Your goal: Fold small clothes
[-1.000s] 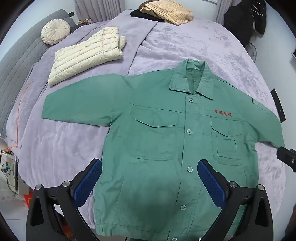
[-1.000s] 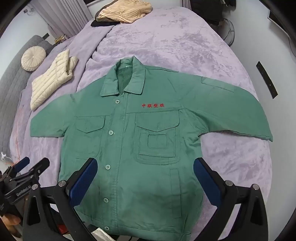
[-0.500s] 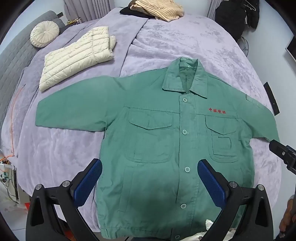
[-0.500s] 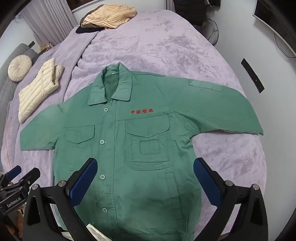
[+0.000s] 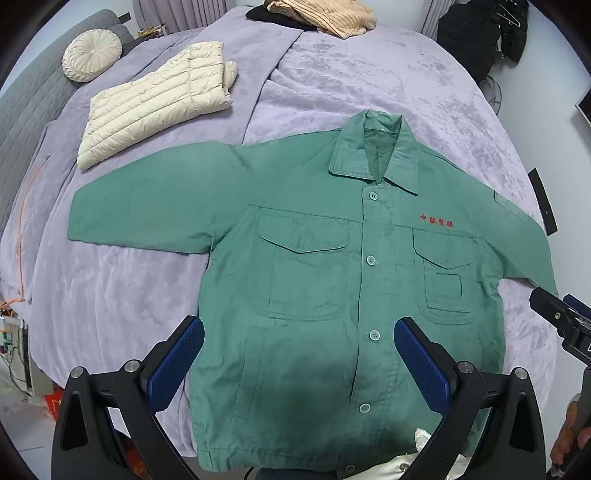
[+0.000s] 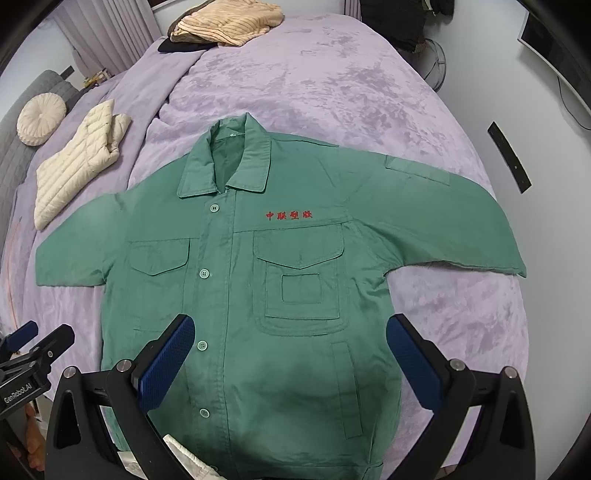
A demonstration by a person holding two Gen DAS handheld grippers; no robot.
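A green button-up work jacket (image 5: 332, 280) (image 6: 258, 295) with red embroidered characters lies flat and face up on the purple bedspread, both sleeves spread out sideways. My left gripper (image 5: 299, 363) hovers open above the jacket's lower left front, nothing between its blue pads. Over the lower right front, my right gripper (image 6: 290, 360) is likewise open and holds nothing. Each gripper shows at the edge of the other's view: the right gripper (image 5: 561, 321), the left gripper (image 6: 33, 350).
A folded cream puffer jacket (image 5: 155, 99) and a round cream cushion (image 5: 92, 55) lie at the bed's far left. Folded tan and black clothes (image 5: 325, 14) sit at the far end. The purple bedspread (image 5: 369, 74) is bare beyond the collar. White fabric (image 5: 424, 443) peeks out below the hem.
Both grippers have pulled back and risen a little, so the whole jacket sits lower and more centred in view. The jacket itself has not moved.
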